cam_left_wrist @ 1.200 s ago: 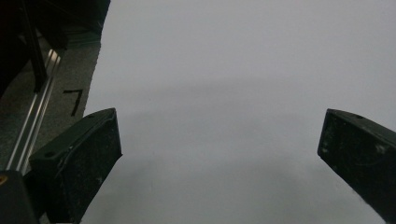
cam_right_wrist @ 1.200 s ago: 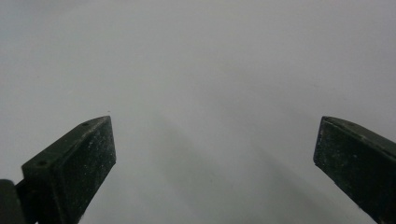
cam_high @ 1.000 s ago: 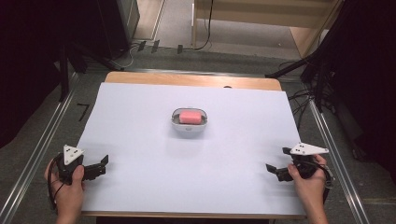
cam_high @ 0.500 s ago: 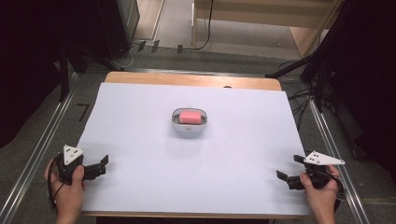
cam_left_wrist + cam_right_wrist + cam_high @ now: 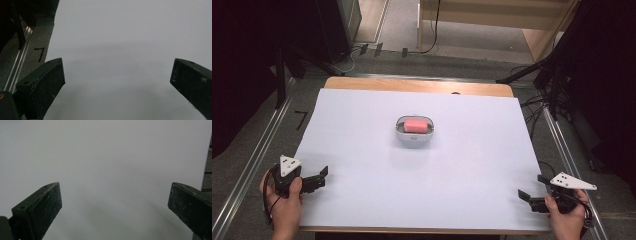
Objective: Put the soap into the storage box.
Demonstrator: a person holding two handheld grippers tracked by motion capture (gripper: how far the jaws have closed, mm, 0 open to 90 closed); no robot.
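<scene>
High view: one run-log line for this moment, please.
left gripper: open, empty | right gripper: open, empty | pink block in white dish, mid-table, untouched

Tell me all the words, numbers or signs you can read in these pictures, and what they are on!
"7": a dark mark on the grey floor left of the white table cover looks like this number, though it may just be tape in that shape.
No readable text on the small white dish or the pink block in it.
No readable text on either hand-held gripper, left or right.
</scene>
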